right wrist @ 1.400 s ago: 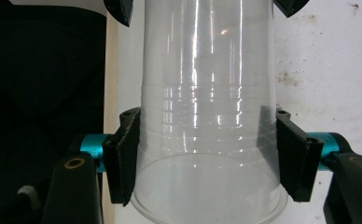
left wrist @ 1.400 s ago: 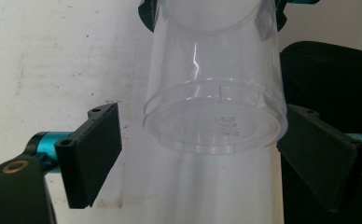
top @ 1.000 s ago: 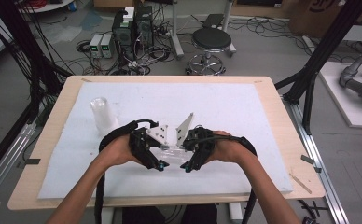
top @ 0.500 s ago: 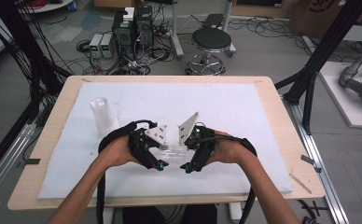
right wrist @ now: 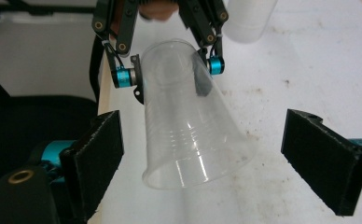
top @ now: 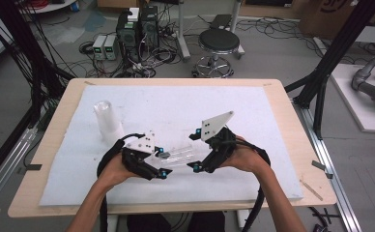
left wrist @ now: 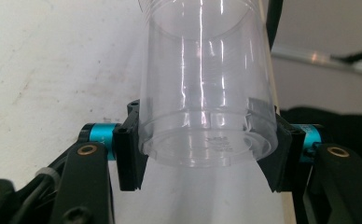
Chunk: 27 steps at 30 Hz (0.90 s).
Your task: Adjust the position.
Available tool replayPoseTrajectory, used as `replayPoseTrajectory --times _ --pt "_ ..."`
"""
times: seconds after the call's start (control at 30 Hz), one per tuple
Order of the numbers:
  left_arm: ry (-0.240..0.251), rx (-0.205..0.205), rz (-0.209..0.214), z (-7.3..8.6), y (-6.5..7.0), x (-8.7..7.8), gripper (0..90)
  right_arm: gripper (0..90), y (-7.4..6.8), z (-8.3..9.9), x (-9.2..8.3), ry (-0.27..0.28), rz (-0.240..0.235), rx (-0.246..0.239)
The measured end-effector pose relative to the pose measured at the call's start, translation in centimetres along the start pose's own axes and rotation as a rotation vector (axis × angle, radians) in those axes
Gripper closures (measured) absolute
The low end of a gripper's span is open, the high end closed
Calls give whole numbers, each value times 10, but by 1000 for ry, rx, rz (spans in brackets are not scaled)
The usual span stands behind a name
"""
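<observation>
A clear plastic cup [top: 180,155] lies on its side just above the white mat, between my two grippers. My left gripper [top: 162,161] is shut on the cup's base; in the left gripper view the base [left wrist: 207,149] sits squeezed between the black pads [left wrist: 128,154]. The cup's open rim [right wrist: 202,163] points at my right gripper [top: 195,152]. That gripper [right wrist: 209,161] is open, its pads [right wrist: 94,158] standing wide of the rim on both sides without touching it. The left gripper [right wrist: 170,70] shows beyond the cup, clamped on its base.
A stack of clear cups [top: 107,119] stands upside down on the white mat [top: 253,116] at the left, behind my left hand; its end [right wrist: 249,16] shows in the right gripper view. The wooden table edge [top: 176,209] runs close below both hands.
The two grippers have drawn apart. My right gripper has moved right, away from the cup, while the left still holds the cup by its base.
</observation>
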<state>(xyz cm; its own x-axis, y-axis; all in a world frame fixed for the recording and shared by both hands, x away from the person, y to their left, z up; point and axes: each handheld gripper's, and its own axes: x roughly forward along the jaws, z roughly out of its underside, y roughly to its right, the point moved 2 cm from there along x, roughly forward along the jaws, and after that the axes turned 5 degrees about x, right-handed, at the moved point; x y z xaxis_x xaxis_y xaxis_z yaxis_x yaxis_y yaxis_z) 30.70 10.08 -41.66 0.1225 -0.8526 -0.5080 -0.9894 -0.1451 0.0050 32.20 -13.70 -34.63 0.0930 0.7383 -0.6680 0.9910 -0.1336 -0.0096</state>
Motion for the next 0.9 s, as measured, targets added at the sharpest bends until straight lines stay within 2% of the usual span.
replayPoseTrajectory --times 0.07,0.17,0.27,0.33,0.5,0.7,0.9 --pt "66 -33 -14 7 -1 -3 420 132 -1 4 -3 48 6 11" --pt "178 -53 -17 16 -1 -10 420 132 -1 10 -8 124 19 37" --pt "292 -57 -13 20 -2 -17 420 132 -1 17 -13 204 20 68" --pt "328 -50 -15 20 -2 -21 421 132 0 22 -15 245 20 87" --pt "359 -47 -18 20 -3 -25 421 132 0 31 -16 329 19 125" --pt "344 -40 -10 20 -2 -22 420 132 0 38 -12 355 17 141" --pt "391 -10 -1 12 1 -18 421 132 -1 41 -7 391 -22 163"
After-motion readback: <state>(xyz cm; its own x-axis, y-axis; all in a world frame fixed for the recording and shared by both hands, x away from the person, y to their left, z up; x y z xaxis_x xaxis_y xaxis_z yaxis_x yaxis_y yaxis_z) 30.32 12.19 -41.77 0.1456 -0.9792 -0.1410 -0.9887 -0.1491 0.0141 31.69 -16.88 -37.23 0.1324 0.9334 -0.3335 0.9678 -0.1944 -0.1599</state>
